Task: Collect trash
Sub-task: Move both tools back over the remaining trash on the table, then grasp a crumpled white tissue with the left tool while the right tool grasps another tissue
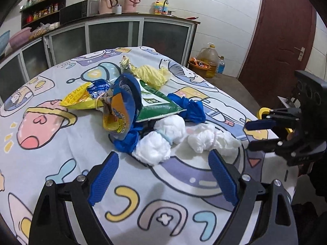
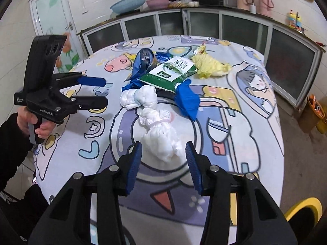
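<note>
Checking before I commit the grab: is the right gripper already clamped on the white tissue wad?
No. The right gripper stands open with both pads clear of the white tissue wad, which lies on the tablecloth.

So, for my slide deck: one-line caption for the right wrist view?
Right gripper, open, approaches crumpled white tissue on a cartoon tablecloth.

1. The left wrist view looks down from near the table [image 1: 51, 153] edge, facing the counter [image 1: 122, 18].
2. The right wrist view looks likewise from further right.
3. Both share the trash pile [image 1: 143, 110].
</note>
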